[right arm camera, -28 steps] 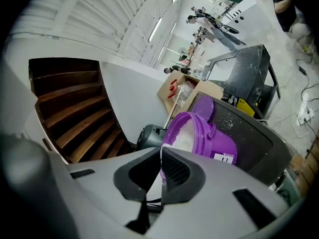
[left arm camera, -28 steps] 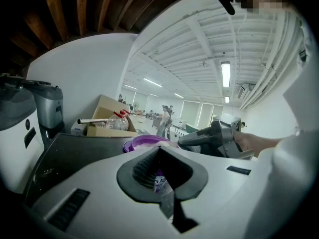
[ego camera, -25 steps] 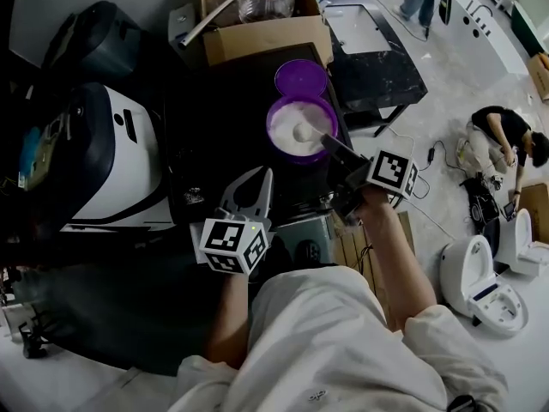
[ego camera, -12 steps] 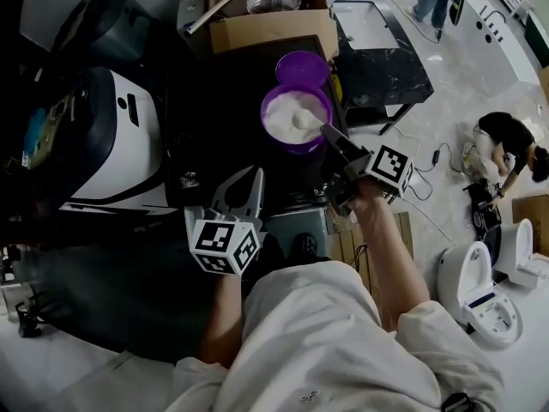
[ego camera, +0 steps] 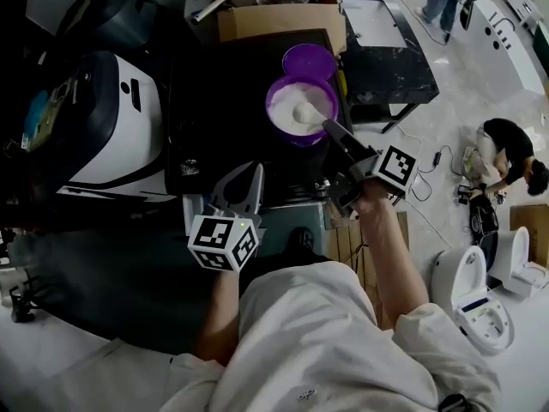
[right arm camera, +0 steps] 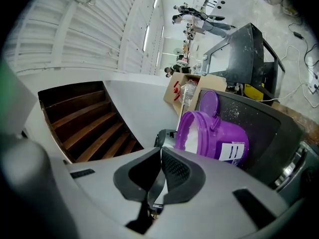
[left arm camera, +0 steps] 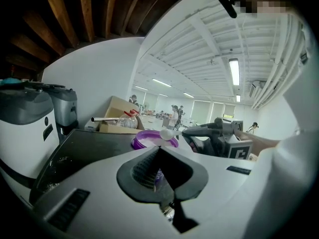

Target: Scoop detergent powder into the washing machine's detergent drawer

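Note:
A purple tub (ego camera: 276, 101) of white powder stands on the black top of the washing machine (ego camera: 214, 101); its lid (ego camera: 309, 61) lies just behind it. My right gripper (ego camera: 334, 134) is shut on the handle of a white spoon (ego camera: 304, 112), whose heaped bowl hangs over the tub. The left gripper view shows that spoon (left arm camera: 168, 132) above the tub's rim (left arm camera: 144, 142). The right gripper view shows the tub (right arm camera: 214, 138) tilted ahead of the jaws (right arm camera: 160, 156). My left gripper (ego camera: 250, 172) is shut on nothing, near the machine's front edge. The grey drawer (ego camera: 292, 230) stands open below, between both grippers.
A cardboard box (ego camera: 274, 15) with a plastic bottle sits behind the tub. A white and dark appliance (ego camera: 94, 127) stands at the left. A dark metal table (ego camera: 386, 50) is at the right. People and white devices (ego camera: 480, 290) are on the floor beyond.
The spoon stays over the tub in the right gripper. The left gripper has kept its place. Only the head view has shifted a little.

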Tool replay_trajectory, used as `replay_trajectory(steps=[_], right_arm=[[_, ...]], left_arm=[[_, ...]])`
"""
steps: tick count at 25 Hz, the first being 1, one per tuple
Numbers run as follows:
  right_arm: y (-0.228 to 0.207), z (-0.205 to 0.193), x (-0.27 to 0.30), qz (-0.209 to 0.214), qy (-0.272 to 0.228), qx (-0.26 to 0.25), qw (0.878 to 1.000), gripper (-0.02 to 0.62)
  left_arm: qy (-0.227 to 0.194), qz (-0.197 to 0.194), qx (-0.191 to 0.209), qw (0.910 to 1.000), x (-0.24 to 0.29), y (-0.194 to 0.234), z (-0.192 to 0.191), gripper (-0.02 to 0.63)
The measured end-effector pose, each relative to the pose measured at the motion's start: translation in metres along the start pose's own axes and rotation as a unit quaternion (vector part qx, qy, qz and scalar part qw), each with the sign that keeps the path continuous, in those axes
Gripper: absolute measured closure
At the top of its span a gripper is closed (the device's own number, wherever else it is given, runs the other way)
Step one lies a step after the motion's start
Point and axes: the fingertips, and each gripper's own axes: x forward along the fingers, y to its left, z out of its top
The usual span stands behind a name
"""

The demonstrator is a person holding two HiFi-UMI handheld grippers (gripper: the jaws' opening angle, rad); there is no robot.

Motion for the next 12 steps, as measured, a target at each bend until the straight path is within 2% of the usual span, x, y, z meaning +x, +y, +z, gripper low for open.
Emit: replay_trajectory(steps=[6,12], right_arm=[[0.014,-0.021,0.000,0.017,0.012,0.008,1.000,0.584],[0.015,-0.054,-0.002,0.015,0.023,0.021,0.999,0.584]], left_arm=[[-0.002,0.001,-0.002,1.0000,-0.014,0.008,-0.003,0.594],[-0.007,0.002,-0.007,0.9999,-0.034,0.024,-0.005,0.594]])
